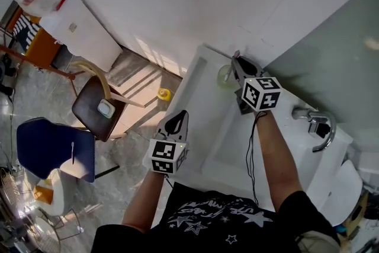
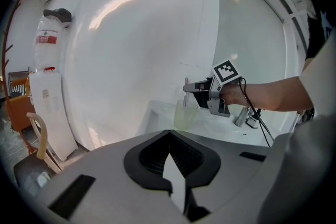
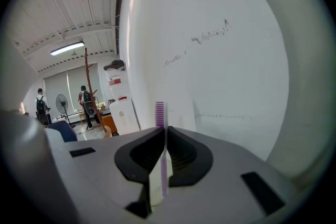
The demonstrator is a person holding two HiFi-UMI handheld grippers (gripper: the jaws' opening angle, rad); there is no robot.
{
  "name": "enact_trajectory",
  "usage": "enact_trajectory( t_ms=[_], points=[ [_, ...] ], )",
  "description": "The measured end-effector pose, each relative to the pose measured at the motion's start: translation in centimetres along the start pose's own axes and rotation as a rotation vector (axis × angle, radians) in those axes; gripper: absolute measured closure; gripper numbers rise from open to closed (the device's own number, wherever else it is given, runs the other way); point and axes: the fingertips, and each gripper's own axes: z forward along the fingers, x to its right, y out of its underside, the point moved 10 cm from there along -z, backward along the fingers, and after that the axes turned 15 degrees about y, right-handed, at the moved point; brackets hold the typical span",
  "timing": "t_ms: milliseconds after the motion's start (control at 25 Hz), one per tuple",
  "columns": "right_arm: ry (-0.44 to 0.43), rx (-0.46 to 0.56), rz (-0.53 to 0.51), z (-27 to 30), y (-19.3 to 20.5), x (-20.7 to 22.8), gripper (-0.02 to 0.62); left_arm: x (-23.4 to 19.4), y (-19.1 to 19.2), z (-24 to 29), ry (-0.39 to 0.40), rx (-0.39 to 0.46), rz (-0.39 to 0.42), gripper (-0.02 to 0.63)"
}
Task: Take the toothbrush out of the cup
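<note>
My right gripper (image 3: 164, 132) pinches the purple toothbrush (image 3: 160, 113), upright in the cup (image 2: 184, 115) on the sink (image 1: 192, 87) rim. Pulling off-vertical could drag and tip the unsteadied cup. Left gripper (image 2: 169, 132) closed, empty.

toothbrush (image 3: 163, 157): purple bristles up, upright, lower end in cup (image 2: 185, 115). cup: translucent pale green, upright, far-left corner of sink (image 1: 192, 87).

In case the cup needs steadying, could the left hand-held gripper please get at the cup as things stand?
Probably yes: nothing stands between the left hand-held gripper and the cup; the right hand-held gripper grips the toothbrush above it.
</note>
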Motion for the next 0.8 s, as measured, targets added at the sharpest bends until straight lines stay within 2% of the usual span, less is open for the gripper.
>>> enact_trajectory(
  t_ms=[280, 800],
  points=[
    [-0.014, 0.052, 0.003, -2.6, -1.4, -0.2, 0.569, 1.4, -0.3, -2.0, -0.031, 0.034, 0.009, 0.591],
    [-0.059, 0.221, 0.033, -9.2, -5.8, -0.3, 0.569, 6.4, -1.2, -6.0, -0.091, 0.095, 0.055, 0.591]
  ],
)
